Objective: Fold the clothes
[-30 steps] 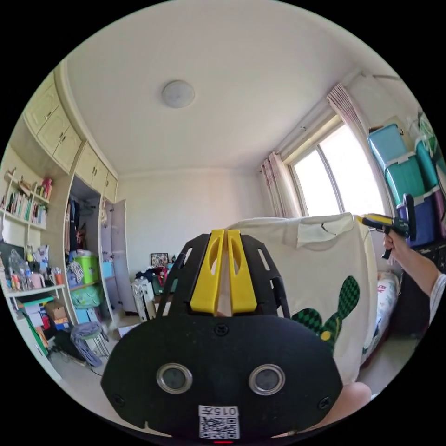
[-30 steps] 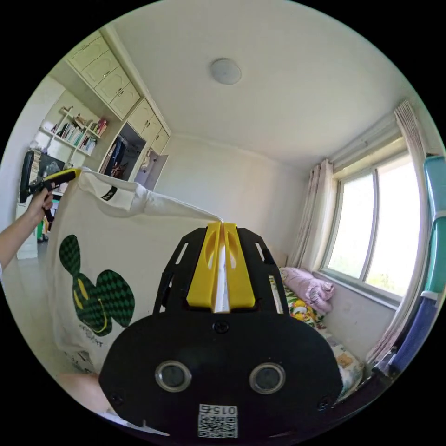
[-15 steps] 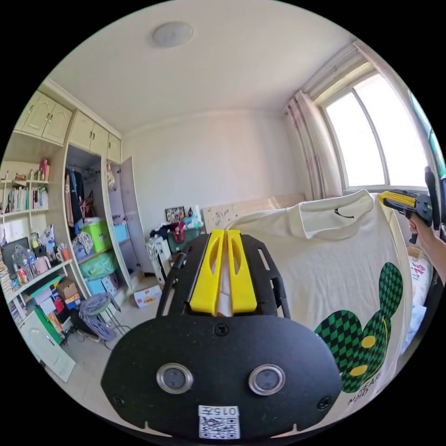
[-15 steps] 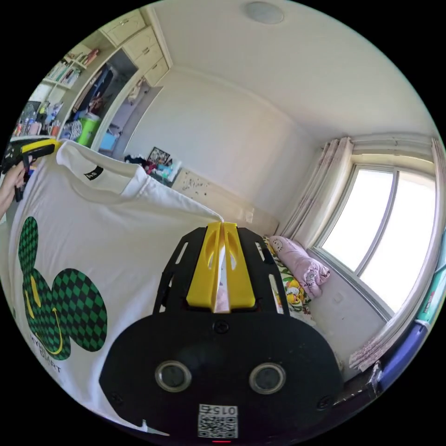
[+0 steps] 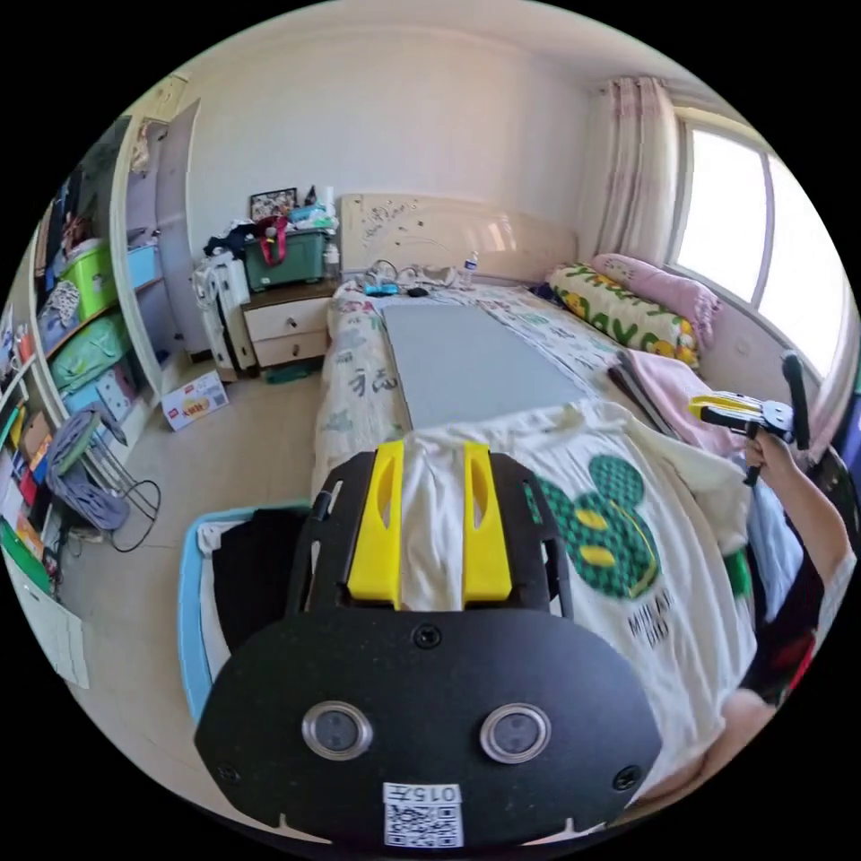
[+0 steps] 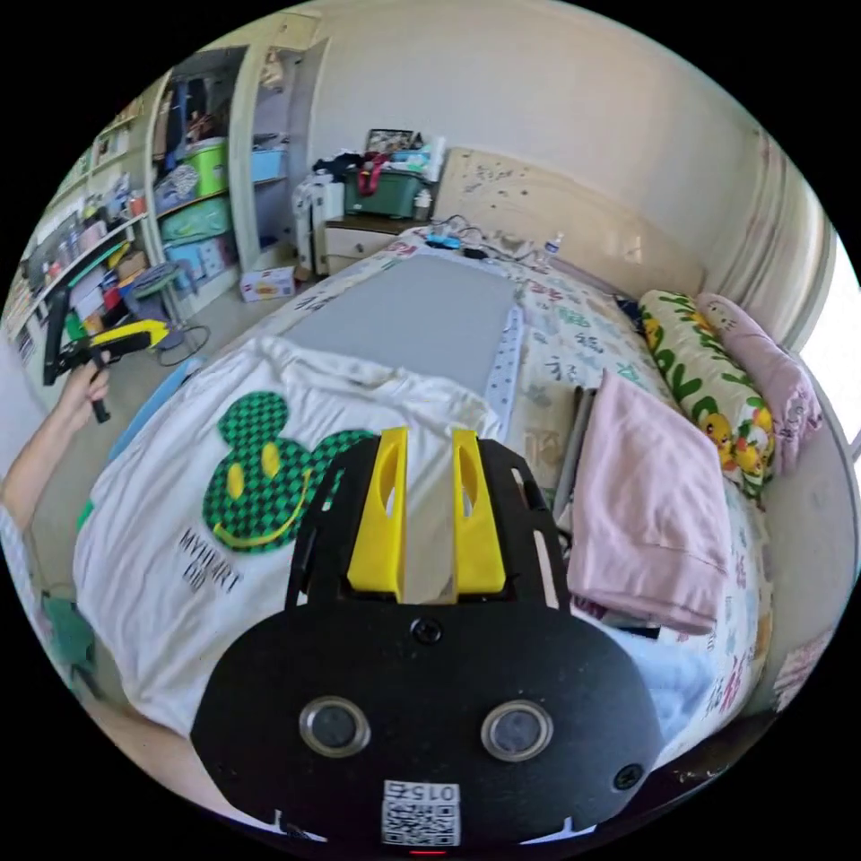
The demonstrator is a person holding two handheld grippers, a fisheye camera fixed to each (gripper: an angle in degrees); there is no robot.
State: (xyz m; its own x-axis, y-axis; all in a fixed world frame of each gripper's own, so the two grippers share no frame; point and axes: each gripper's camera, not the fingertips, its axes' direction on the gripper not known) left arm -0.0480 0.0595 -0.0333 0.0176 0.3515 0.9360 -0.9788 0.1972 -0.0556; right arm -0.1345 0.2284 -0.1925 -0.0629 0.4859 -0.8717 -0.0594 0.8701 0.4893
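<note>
My left gripper (image 5: 431,520) has its yellow jaws spread, with the cream T-shirt (image 5: 628,538) lying slack beneath and between them, not pinched. My right gripper (image 6: 426,511) is spread the same way over the shirt's other shoulder. The T-shirt (image 6: 179,538) lies face up across the near end of the bed (image 6: 574,345), soft and lightly rumpled, its green chequered mouse-head print (image 6: 269,475) with yellow eyes and smile on top, its lower part hanging over the near edge.

In the left gripper view my right gripper (image 5: 744,414) sits in my hand off beyond the shirt's far side; in the right gripper view my left gripper (image 6: 112,341) is out past the other side.

Just beyond the collar lies a flat, smooth grey mat (image 5: 471,363) on a printed bedsheet. Beside the shirt rests a folded pink cloth (image 6: 646,511). Along the window side lie a long floral bolster (image 6: 708,386) and a pink pillow (image 6: 771,377). On the floor beside the bed stands a blue-rimmed basket (image 5: 190,610) with dark clothes.

Farther off are a pale curved headboard (image 5: 457,238), a cluttered nightstand (image 5: 282,318), open shelves with coloured bins (image 5: 85,305), and curtains (image 5: 628,170) by the bright window.
</note>
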